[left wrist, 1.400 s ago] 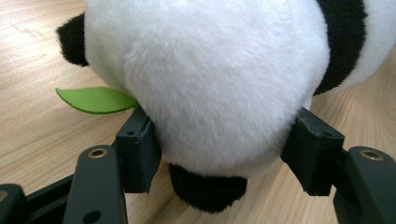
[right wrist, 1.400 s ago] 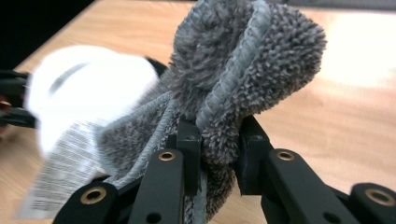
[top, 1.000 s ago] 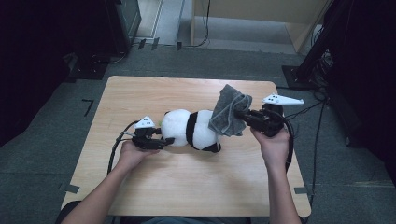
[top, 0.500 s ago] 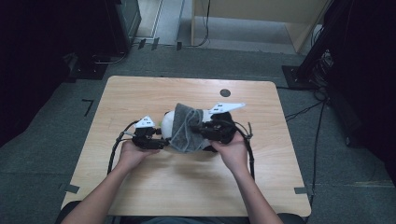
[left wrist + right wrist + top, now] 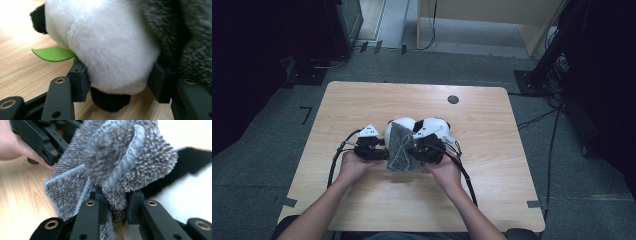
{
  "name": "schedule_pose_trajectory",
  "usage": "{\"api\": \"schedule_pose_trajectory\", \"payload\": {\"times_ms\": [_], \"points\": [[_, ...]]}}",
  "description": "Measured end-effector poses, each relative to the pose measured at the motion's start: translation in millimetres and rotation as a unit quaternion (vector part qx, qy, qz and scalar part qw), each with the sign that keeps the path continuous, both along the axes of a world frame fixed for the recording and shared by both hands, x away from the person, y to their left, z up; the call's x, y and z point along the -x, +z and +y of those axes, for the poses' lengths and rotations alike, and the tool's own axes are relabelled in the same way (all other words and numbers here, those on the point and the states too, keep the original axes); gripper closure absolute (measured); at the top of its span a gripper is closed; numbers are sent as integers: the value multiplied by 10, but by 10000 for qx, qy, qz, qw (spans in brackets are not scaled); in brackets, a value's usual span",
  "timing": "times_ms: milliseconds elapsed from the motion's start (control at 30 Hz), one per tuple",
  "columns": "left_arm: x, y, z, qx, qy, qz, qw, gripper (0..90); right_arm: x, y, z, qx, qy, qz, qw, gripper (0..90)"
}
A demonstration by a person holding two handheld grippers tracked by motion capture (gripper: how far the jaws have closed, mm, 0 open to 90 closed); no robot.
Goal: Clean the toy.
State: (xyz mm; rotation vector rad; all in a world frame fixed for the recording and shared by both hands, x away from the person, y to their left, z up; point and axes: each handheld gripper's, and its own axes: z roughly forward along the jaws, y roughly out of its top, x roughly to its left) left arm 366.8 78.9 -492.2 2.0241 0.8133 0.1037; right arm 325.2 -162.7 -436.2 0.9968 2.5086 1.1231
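In the high view a black-and-white plush panda toy (image 5: pixel 432 129) lies near the middle of the light wooden tabletop (image 5: pixel 362 102), and the person's two hands meet just in front of it: the left tongs (image 5: pixel 384 151) at the toy's left end, the right tongs (image 5: pixel 411 152) carrying a grey fluffy towel cloth (image 5: pixel 398 152) that hangs against the toy's near side. In the left gripper view the left tongs straddle the white rounded end of the panda, a green felt leaf (image 5: pixel 53 53) poking out beside it; the jaws have just been closing, and both pads press into the fur. In the right gripper view the right tongs pinch a bunched fold of the cloth tight, its loose flap draping toward the tabletop. The step in hand looks like wiping or covering the toy while the left side steadies it. Next, the cloth probably needs drawing across the fur, with the left grip firm.
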Motion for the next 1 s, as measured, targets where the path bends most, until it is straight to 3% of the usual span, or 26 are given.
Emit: {"api": "schedule_pose_trajectory", "payload": {"times_ms": [100,433,733,1000], "points": [[5,9,-10,-11,13,13,10000,426,33,-7,-92,-40,-77,31,10000,772],[1,19,15,-46,89,46,9999,428,188,89,-284,237,-283,-89,9993,775],[-3,5,24,16,87,22,10000,422,318,152,-729,202,-666,20,9976,773],[-3,2,26,21,77,14,10000,421,297,105,-1061,172,-1055,136,9942,773]]}}
